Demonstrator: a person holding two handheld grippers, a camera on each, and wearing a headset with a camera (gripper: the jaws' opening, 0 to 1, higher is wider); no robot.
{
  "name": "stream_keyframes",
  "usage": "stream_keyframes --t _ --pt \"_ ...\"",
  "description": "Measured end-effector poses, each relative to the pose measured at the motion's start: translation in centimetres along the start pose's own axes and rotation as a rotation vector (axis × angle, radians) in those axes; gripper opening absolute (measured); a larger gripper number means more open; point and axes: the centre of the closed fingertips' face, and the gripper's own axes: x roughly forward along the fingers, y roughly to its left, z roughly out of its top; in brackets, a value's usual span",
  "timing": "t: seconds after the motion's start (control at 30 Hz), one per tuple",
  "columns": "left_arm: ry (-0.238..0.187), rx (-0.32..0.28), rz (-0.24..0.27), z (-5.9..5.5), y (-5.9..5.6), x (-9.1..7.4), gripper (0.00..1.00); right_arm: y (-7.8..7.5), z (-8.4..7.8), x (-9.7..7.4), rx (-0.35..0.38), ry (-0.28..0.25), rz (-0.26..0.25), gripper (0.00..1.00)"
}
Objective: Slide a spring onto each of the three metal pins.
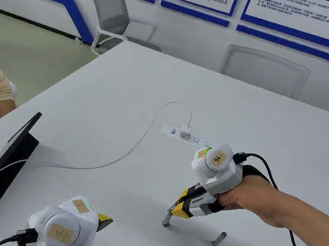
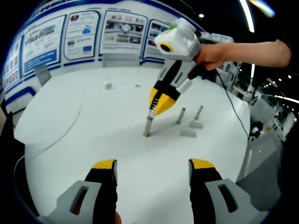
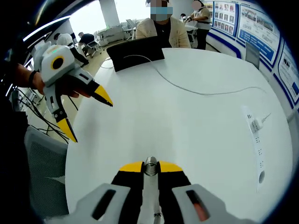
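Observation:
My right gripper [image 1: 175, 210] is shut on a small metal spring [image 3: 150, 165], which shows between its yellow tips. It holds the spring [image 2: 152, 113] at the top of an upright metal pin [image 2: 147, 127], and the coil looks in line with the pin. That pin [image 1: 166, 220] stands at the near table edge. Two more upright pins [image 2: 180, 116] [image 2: 198, 112] stand to its right, one of them [image 1: 219, 239] below the hand. My left gripper [image 2: 153, 164] is open and holds nothing, off to the left [image 1: 104, 222] of the pins.
Two small metal pieces [image 2: 188, 133] [image 2: 196, 125] lie flat by the pins. A white power strip [image 1: 183, 134] with a thin cable [image 1: 130, 150] lies mid-table. A black screen [image 1: 8, 159] stands at the left edge. Grey chairs [image 1: 264, 67] line the far side. A person [image 3: 163, 28] sits across the table.

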Motion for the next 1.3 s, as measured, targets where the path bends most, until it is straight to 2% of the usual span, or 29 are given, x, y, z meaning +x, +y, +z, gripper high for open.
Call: stream_keyframes --t 0.37,0.93,1.3 --pt "0.001 0.004 -0.002 0.0 -0.2 0.1 0.64 -0.1 0.1 0.4 -0.015 0.009 0.001 0.12" --pt "0.003 0.007 -0.007 0.0 -0.3 0.2 0.63 0.2 0.8 0.9 -0.086 0.033 -0.005 0.12" --pt "0.004 0.008 -0.006 0.0 -0.1 0.2 0.63 0.5 0.3 1.8 -0.13 0.074 -0.003 0.12"
